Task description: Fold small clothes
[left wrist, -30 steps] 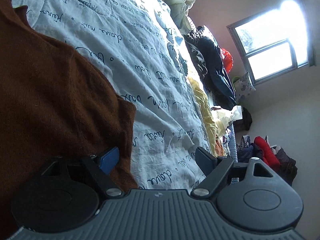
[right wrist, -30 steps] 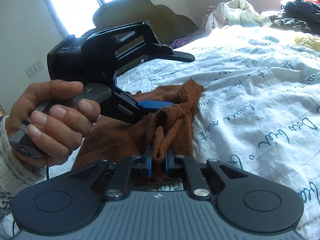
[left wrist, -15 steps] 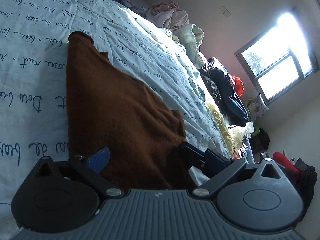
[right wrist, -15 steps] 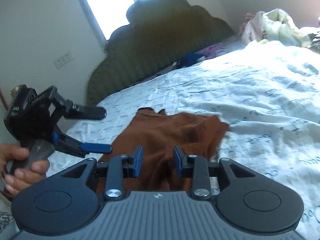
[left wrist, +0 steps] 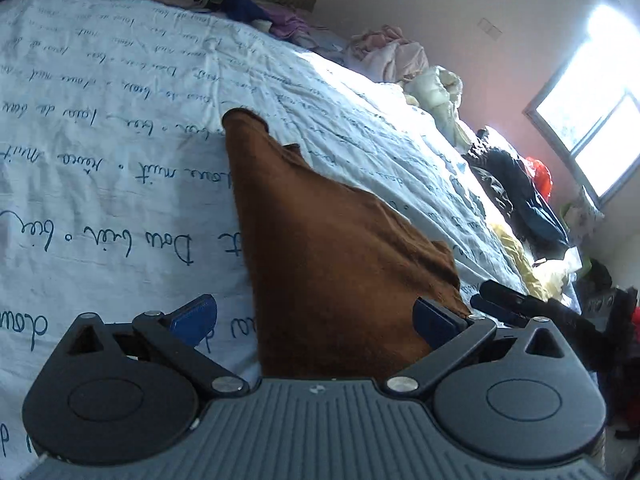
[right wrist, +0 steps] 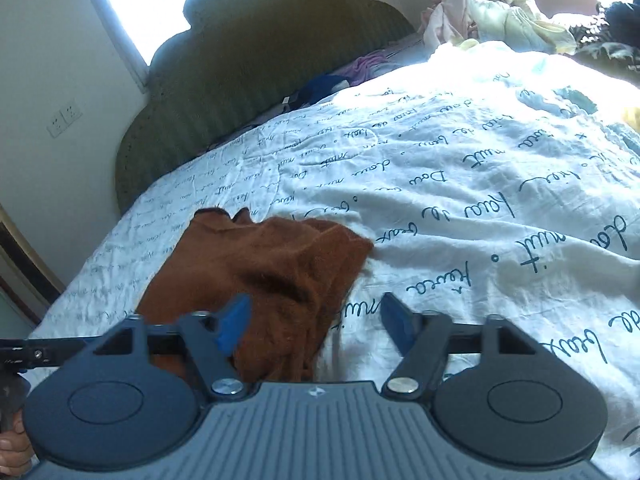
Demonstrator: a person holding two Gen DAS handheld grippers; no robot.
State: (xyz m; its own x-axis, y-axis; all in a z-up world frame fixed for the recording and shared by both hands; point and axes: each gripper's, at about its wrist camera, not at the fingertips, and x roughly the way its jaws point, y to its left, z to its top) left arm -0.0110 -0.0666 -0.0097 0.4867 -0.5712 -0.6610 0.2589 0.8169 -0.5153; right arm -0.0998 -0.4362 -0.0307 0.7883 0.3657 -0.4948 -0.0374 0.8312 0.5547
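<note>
A brown knit garment [left wrist: 328,248] lies flat on the white bedsheet with blue script [left wrist: 100,152]. It also shows in the right wrist view [right wrist: 276,272], folded over with a rumpled right edge. My left gripper [left wrist: 316,316] is open and empty, its blue pads either side of the garment's near end, just above it. My right gripper [right wrist: 316,324] is open and empty, over the garment's near right edge. The right gripper's dark fingers [left wrist: 516,304] show at the right of the left wrist view.
A dark green headboard [right wrist: 260,68] stands at the bed's far end. Piles of loose clothes [left wrist: 516,188] lie along the far side of the bed, with a pale bundle [right wrist: 496,12] near the headboard. A window [left wrist: 592,108] is beyond.
My right gripper has opened and let go of the brown garment, which now lies on the sheet. Both grippers have drawn back and the left one has swung to face the headboard.
</note>
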